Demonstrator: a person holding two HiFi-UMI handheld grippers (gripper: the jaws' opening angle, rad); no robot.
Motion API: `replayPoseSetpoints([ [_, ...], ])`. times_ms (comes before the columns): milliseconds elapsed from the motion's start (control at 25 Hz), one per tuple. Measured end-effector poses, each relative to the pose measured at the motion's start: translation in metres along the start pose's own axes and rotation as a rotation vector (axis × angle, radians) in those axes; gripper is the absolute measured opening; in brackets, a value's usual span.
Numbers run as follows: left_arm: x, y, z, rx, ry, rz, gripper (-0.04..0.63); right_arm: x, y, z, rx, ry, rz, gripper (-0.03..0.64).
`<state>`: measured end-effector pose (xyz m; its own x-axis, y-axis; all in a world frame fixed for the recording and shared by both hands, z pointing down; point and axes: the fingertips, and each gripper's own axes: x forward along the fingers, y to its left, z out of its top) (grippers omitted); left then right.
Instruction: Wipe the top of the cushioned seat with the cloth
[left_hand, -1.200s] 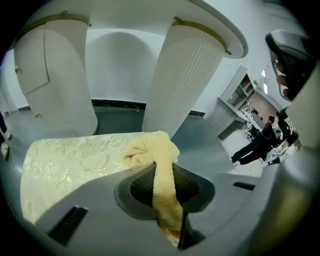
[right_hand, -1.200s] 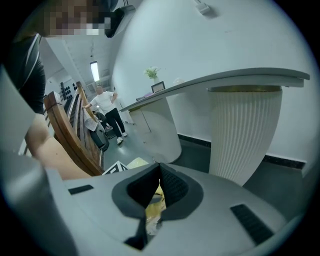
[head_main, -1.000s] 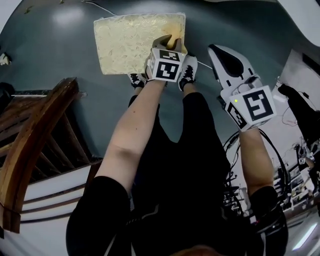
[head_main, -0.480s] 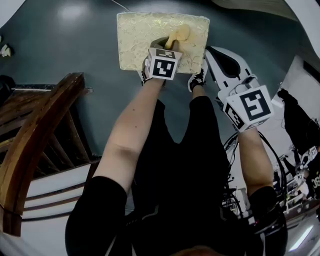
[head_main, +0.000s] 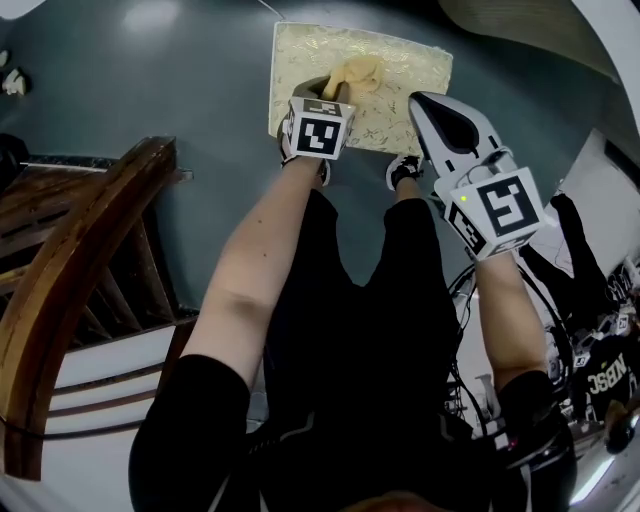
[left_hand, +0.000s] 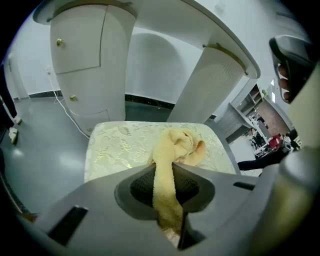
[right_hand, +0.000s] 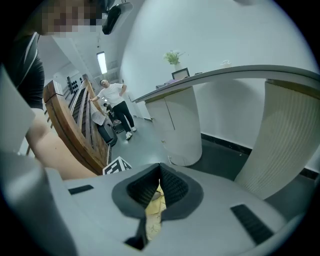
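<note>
The cushioned seat is a cream patterned square on the dark floor, at the top of the head view. A yellow cloth lies bunched on its middle. My left gripper is shut on the cloth's near end and reaches over the seat's near edge. In the left gripper view the cloth runs from between the jaws out onto the seat. My right gripper hovers by the seat's right near corner. Its jaws are closed together with nothing between them.
A curved wooden chair frame stands at the left of the head view. White cabinets and a ribbed white column rise behind the seat, with a cable on the floor. A person stands far off.
The left gripper has dragged the cloth from the seat's right near edge towards its middle and farther in. The right gripper has come closer to the seat's right corner.
</note>
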<state>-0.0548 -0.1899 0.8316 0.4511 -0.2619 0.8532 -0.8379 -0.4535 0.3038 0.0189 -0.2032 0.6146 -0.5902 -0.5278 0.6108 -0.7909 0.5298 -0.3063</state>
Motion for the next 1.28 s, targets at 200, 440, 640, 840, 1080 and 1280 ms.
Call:
replayPoseSetpoints([
  [200, -0.016, 0.034, -0.004, -0.031, 0.020, 0.023, 0.064, 0.019, 0.016, 0.014, -0.018, -0.001, 0.020, 0.006],
  [440, -0.030, 0.075, -0.010, -0.064, 0.000, 0.090, 0.064, 0.028, 0.024, 0.019, -0.025, 0.002, 0.028, 0.006],
  [640, -0.047, 0.124, -0.020, -0.131, 0.029, 0.223, 0.064, 0.020, 0.021, 0.026, -0.018, -0.016, 0.014, 0.006],
  [840, -0.089, 0.154, -0.017, -0.121, -0.056, 0.328, 0.064, -0.007, 0.016, 0.029, -0.017, -0.048, 0.014, 0.006],
  [1080, -0.104, 0.079, 0.004, -0.038, -0.104, 0.245, 0.064, -0.055, -0.010, 0.033, 0.000, -0.094, -0.002, 0.006],
  [1280, -0.082, -0.038, 0.022, 0.004, -0.167, 0.127, 0.064, -0.098, -0.031, 0.021, -0.010, -0.103, 0.007, 0.006],
])
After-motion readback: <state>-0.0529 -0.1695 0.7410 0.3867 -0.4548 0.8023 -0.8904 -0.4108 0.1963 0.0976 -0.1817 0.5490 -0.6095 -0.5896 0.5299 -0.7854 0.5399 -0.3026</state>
